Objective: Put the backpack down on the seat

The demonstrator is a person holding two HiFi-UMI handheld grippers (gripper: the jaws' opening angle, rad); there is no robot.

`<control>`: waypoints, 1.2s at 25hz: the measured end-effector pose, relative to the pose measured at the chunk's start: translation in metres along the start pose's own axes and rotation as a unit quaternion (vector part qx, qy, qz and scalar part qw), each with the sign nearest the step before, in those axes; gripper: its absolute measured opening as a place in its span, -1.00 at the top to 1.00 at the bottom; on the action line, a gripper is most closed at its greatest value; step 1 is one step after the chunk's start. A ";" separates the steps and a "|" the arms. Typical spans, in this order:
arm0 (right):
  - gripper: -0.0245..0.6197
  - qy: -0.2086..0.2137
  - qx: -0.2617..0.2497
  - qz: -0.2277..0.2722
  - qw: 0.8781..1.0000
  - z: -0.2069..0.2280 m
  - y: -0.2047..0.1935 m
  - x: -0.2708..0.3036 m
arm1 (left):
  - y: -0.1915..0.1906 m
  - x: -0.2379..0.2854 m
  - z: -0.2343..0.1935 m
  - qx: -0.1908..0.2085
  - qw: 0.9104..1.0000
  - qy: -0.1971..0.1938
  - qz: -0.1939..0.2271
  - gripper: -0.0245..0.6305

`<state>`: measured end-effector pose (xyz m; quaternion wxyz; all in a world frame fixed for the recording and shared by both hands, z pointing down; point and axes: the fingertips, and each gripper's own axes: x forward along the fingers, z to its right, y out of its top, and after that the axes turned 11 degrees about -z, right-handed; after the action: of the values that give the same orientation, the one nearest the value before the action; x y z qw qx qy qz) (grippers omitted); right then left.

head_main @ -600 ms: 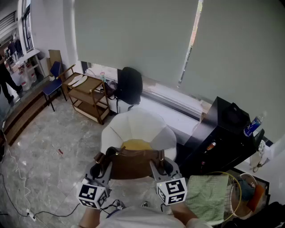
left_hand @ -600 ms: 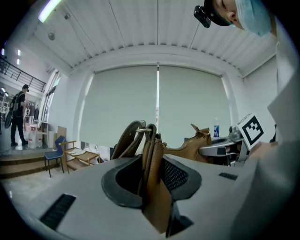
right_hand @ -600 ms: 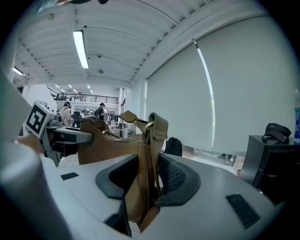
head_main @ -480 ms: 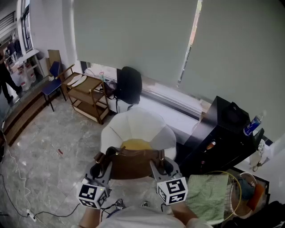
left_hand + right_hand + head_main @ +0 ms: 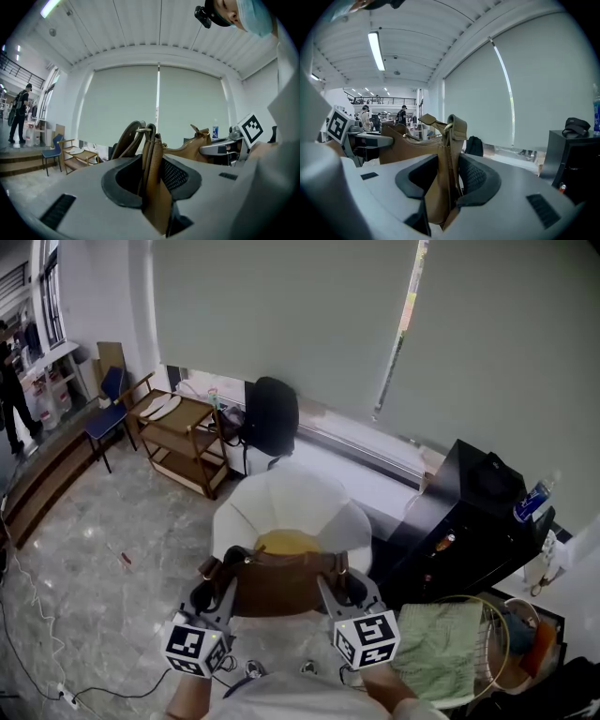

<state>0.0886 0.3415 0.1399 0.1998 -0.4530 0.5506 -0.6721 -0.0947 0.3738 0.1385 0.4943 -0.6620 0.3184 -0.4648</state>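
**A:** Hardly anything has moved in the last half second. Your backpack hangs at the same spot, low in the middle of the head view. Only the person at the far upper left has shifted a little.

**B:** Agreed. Your left gripper is clamped on the backpack's left end and your right gripper on its right end. Both sit near the bottom of the frame, with their marker cubes closest to you.

**A:** Your left gripper view bears that out. The dark pads press a fold of brown leather and strap between them at a middling width. A metal ring shows just above them.

**B:** It's the same in your right gripper view. The leather tab stands squeezed between the pads, and the backpack's body runs off toward the left of that frame.

**A:** The white chair stands just above the backpack in the head view. The backpack's top edge covers the near part of the yellow cushion lying on the seat.

**B:** From up here you can't tell whether the backpack's bottom touches the seat. A black bag stands behind the chair, upper centre, well apart from yours.
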 end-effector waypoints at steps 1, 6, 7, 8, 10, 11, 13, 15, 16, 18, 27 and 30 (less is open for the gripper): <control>0.42 -0.001 0.001 0.001 1.000 -0.003 0.002 0.001 | 0.000 -0.001 -0.004 0.001 1.000 -0.001 0.000 0.54; 0.42 -0.010 0.005 0.005 1.000 -0.023 0.008 0.011 | 0.002 -0.007 -0.026 0.006 1.000 -0.011 0.000 0.54; 0.42 -0.013 0.007 0.005 1.000 -0.027 0.009 0.013 | 0.003 -0.008 -0.031 0.008 1.000 -0.014 0.000 0.54; 0.42 -0.016 0.010 0.006 1.000 -0.031 0.009 0.015 | 0.002 -0.010 -0.035 0.010 1.000 -0.018 0.001 0.54; 0.42 -0.023 0.017 0.008 1.000 -0.039 0.008 0.019 | 0.001 -0.011 -0.044 0.015 1.000 -0.025 0.001 0.54; 0.42 -0.026 0.020 0.009 0.999 -0.042 0.007 0.021 | 0.001 -0.012 -0.047 0.017 0.999 -0.029 0.001 0.54; 0.42 -0.033 0.025 0.009 0.999 -0.047 0.006 0.024 | 0.000 -0.012 -0.054 0.021 0.999 -0.036 0.001 0.54; 0.42 -0.038 0.029 0.007 0.999 -0.051 0.005 0.026 | -0.002 -0.011 -0.059 0.023 0.999 -0.043 -0.002 0.54; 0.42 -0.039 0.031 0.005 0.999 -0.053 0.004 0.028 | -0.003 -0.010 -0.062 0.023 0.999 -0.045 -0.003 0.54; 0.42 -0.041 0.035 0.000 0.999 -0.054 0.002 0.031 | -0.006 -0.008 -0.065 0.023 0.999 -0.048 -0.006 0.54; 0.43 -0.029 0.039 -0.005 0.999 -0.024 0.012 0.058 | 0.004 0.029 -0.070 0.017 0.999 -0.044 -0.016 0.54; 0.43 -0.024 0.037 -0.001 0.999 -0.007 0.019 0.069 | 0.013 0.046 -0.069 0.015 0.999 -0.038 -0.014 0.54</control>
<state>0.0433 0.2869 0.1496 0.2286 -0.4618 0.5199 -0.6814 -0.1417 0.3048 0.1453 0.5099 -0.6756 0.2832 -0.4510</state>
